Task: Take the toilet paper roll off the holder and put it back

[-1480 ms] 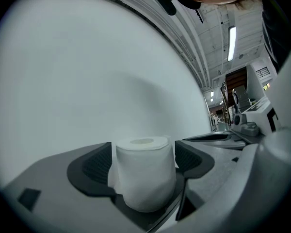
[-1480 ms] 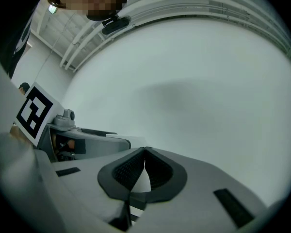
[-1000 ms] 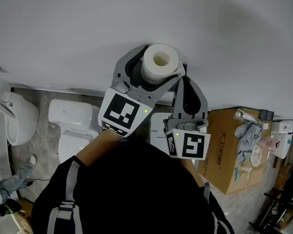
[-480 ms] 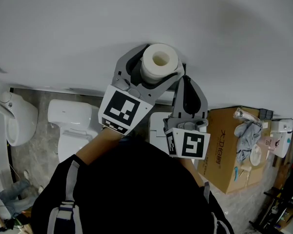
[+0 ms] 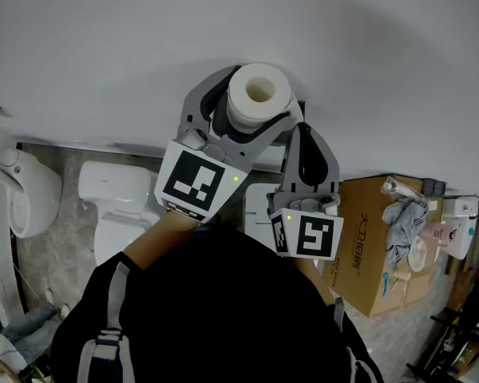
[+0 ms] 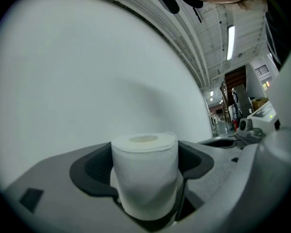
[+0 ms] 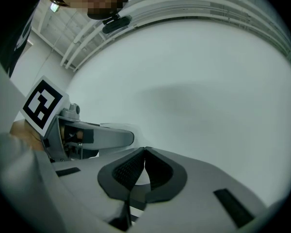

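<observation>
A white toilet paper roll (image 5: 259, 94) stands upright between the jaws of my left gripper (image 5: 258, 104), which is shut on it close to the white wall (image 5: 104, 46). In the left gripper view the roll (image 6: 144, 176) fills the gap between the dark pads, its core hole facing up. Just to the right and slightly lower is my right gripper (image 5: 302, 130), shut with nothing in it; its black pads (image 7: 131, 169) meet in the right gripper view. I cannot make out the holder in any view.
Below on the floor are a white toilet (image 5: 116, 202), a white urinal (image 5: 28, 194) at the left, and an open cardboard box (image 5: 379, 246) with rags on it at the right. The left gripper's body (image 7: 87, 137) shows beside the right one.
My left gripper has shifted slightly up and toward the wall with the roll still in it. The right gripper has stayed put.
</observation>
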Demonstrator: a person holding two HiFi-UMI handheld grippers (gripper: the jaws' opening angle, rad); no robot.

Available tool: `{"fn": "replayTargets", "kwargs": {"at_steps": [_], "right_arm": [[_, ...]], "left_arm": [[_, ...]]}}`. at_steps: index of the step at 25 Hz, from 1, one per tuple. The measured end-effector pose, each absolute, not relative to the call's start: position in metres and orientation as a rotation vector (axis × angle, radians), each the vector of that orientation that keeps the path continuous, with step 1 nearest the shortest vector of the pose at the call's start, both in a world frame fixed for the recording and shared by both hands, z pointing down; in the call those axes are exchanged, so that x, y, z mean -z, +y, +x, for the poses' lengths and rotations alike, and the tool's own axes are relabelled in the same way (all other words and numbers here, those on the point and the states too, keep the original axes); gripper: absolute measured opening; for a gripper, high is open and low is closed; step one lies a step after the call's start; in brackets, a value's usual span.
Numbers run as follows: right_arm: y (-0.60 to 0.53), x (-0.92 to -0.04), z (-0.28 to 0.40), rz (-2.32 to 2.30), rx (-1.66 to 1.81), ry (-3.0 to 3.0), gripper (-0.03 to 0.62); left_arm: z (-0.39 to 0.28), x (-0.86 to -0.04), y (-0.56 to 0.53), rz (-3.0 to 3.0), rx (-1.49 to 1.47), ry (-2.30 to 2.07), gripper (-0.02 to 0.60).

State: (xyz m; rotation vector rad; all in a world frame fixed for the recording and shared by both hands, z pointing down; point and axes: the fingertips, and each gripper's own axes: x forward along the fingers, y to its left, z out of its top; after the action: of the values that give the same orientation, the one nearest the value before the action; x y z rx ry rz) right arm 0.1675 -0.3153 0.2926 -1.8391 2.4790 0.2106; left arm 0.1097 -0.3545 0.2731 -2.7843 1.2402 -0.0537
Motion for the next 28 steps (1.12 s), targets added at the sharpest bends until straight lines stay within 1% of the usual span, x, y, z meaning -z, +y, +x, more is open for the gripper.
{"fn": "replayTargets", "kwargs": {"at_steps": [10,28], "right_arm": [[-0.309,-0.285,0.161,-1.792,-0.238,2.504,0.023],[-0.299,-0.279,0.093,-1.602,-0.255,2.615,0.023]], "left_arm": [[0.091,-0.253,-0.346,-2.743,0.006,1.324,0.39],[-0.013,-0.249,-0.325,-2.563,0.056,1.615,0.391]]}}
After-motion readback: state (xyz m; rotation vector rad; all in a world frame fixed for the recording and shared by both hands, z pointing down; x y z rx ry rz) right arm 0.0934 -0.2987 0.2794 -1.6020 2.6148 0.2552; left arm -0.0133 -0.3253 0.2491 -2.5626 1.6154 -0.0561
